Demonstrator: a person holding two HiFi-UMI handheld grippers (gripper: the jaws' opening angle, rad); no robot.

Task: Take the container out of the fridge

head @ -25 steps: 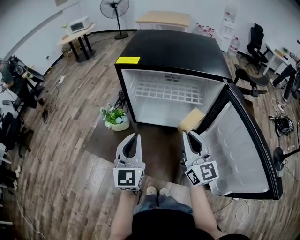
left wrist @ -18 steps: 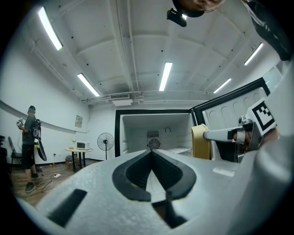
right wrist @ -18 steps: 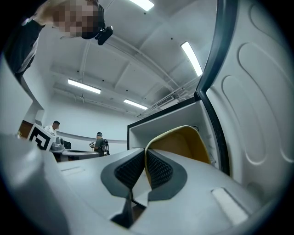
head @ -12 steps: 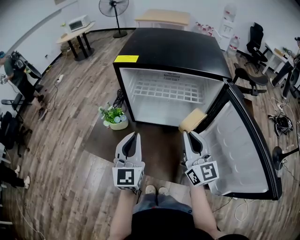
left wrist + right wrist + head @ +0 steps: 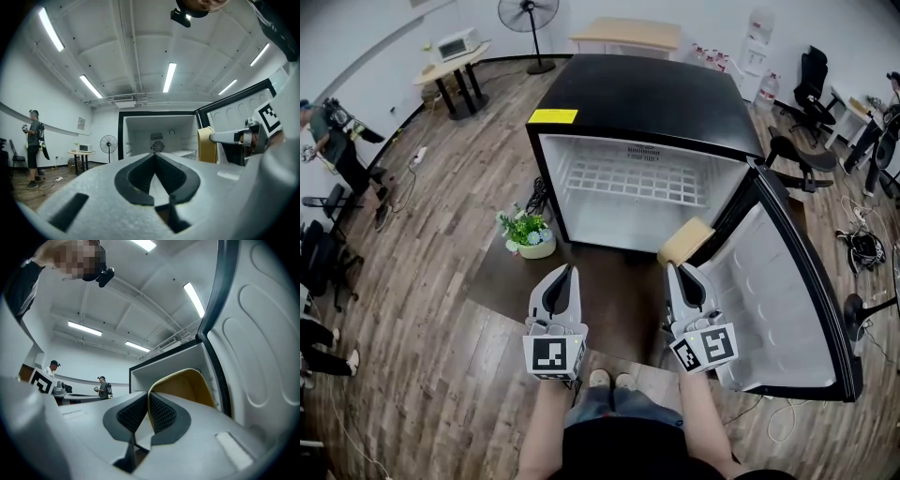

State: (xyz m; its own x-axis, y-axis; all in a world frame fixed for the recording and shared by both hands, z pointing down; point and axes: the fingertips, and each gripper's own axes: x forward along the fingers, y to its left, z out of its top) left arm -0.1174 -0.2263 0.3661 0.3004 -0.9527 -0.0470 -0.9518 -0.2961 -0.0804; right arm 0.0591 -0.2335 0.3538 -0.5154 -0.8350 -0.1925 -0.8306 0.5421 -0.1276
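Far to the left of the fridge (image 5: 647, 98), a person (image 5: 323, 131) in the background shifts a little from one picture to the next, and this is nearly the only change in the last second. Near the left front corner of the fridge, the small potted plant (image 5: 528, 234) stands on the floor as before. In front of the fridge, towards the left side of its open mouth, the left gripper (image 5: 566, 273) stays at the same spot. Its jaws are pressed together with nothing between them, so it carries nothing. The white inside of the fridge shows only the wire shelf (image 5: 642, 183) (I see no other thing in there). At the right front corner of the fridge, just outside the mouth and beside the hinge side, the tan container (image 5: 684, 240) is held in the air. The right gripper (image 5: 676, 268) is clenched on its near wall: in the right gripper view the thin rim sits pinched between the two black pads. This gripper has neither moved nor loosened. To the right of the fridge, the door (image 5: 787, 291) stands wide open. Since the container is already clear of the fridge and the grip is steady, I judge the task as almost done; the still hands look like a pause at the end of the pull
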